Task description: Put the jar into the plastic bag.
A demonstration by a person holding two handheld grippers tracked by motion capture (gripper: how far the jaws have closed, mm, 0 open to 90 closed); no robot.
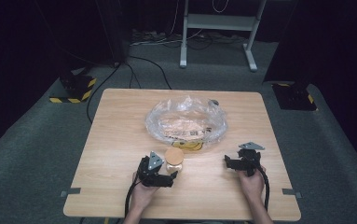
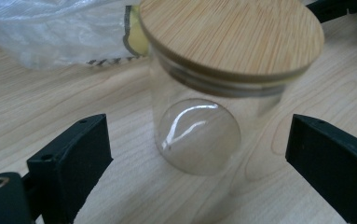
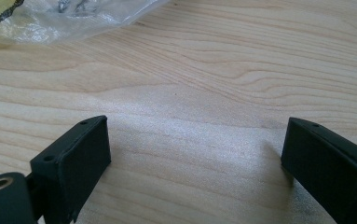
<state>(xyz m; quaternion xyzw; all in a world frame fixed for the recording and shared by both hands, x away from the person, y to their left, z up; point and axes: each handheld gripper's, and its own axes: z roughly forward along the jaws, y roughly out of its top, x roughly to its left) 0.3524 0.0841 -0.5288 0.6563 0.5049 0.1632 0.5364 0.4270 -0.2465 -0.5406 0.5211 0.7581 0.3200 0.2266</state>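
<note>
A small clear glass jar (image 1: pixel 174 163) with a round bamboo lid (image 2: pixel 232 37) stands upright on the wooden table (image 1: pixel 120 140), just in front of a crumpled clear plastic bag (image 1: pixel 185 120). My left gripper (image 1: pixel 164 170) is open beside the jar. In the left gripper view the jar's glass body (image 2: pixel 197 135) sits between and slightly beyond the two black jaws, touching neither. My right gripper (image 1: pixel 232 162) is open farther right, low over bare wood. In the right gripper view nothing lies between its fingers (image 3: pixel 80 154).
The plastic bag holds flat printed packets and a yellow item (image 2: pixel 136 39); its edge shows in the right gripper view (image 3: pixel 50 18). Beyond the table there are a metal stand (image 1: pixel 218 32), floor cables and black-and-yellow striped bases (image 1: pixel 76 88).
</note>
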